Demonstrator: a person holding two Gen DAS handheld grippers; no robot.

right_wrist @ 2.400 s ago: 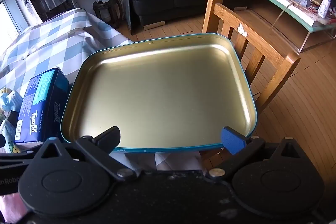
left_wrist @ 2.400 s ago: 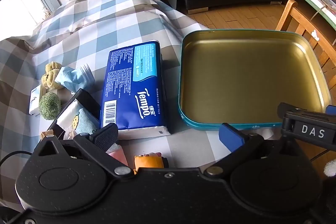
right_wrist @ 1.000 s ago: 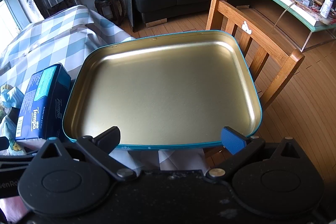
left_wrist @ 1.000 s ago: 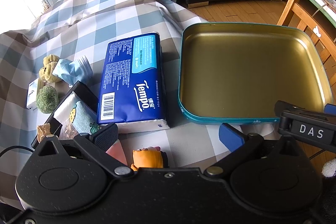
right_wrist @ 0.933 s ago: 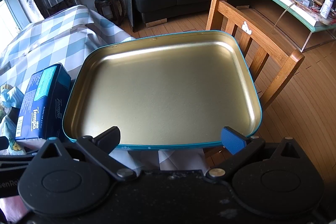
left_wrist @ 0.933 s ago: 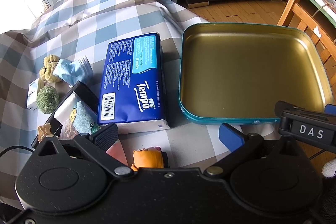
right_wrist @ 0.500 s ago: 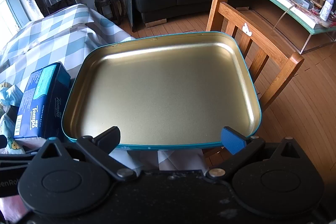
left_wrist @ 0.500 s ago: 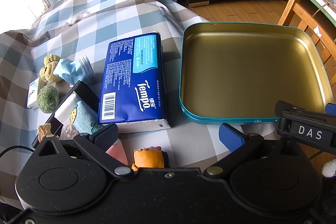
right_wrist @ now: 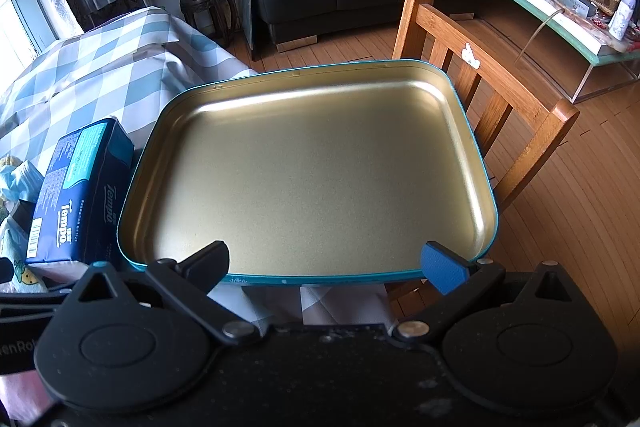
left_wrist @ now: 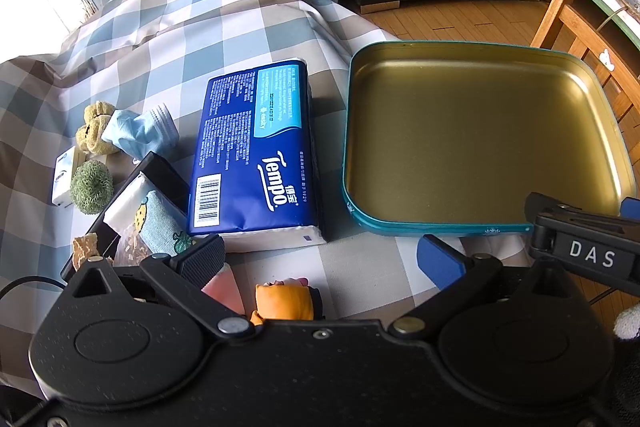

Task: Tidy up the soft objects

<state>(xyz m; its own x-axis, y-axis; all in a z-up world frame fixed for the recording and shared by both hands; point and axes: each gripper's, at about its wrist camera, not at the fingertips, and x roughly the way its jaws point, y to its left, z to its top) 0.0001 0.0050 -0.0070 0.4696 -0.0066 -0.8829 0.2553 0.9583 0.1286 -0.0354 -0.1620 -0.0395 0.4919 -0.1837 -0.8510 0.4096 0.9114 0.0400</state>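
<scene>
Hovering with the left gripper (left_wrist: 320, 251) low over the near edge of the checked tablecloth (left_wrist: 168, 27), jaws spread wide and holding nothing. Keeping the right gripper (right_wrist: 326, 263) just short of the near rim of the gold tin tray (right_wrist: 132, 219), jaws likewise gaping and empty. Waiting, by the look of it, before any first pick, with the tray lying bare and ready as the likely place for the soft things.

Lying flat just beside the tray's left rim: the blue tissue pack (left_wrist: 256, 155), barcode end nearest, close enough for a short carry. Sitting further left in a loose cluster: a yellow knitted piece (left_wrist: 94, 133) touching a crumpled pale blue mask (left_wrist: 134, 135), a green fuzzy ball (left_wrist: 91, 182) next to a small white box (left_wrist: 64, 175), and a printed cloth pouch (left_wrist: 158, 223) resting in a black open box (left_wrist: 164, 173). Peeking out between the left jaws, right against the gripper body: an orange soft toy (left_wrist: 284, 301) and something pink (left_wrist: 224, 289), possibly another plush, though mostly hidden.

Standing behind the tray's far right side: a wooden chair (right_wrist: 480, 79). Judging the tissue pack as wide for this jaw span, so gripping across its narrower thickness looking safer.
</scene>
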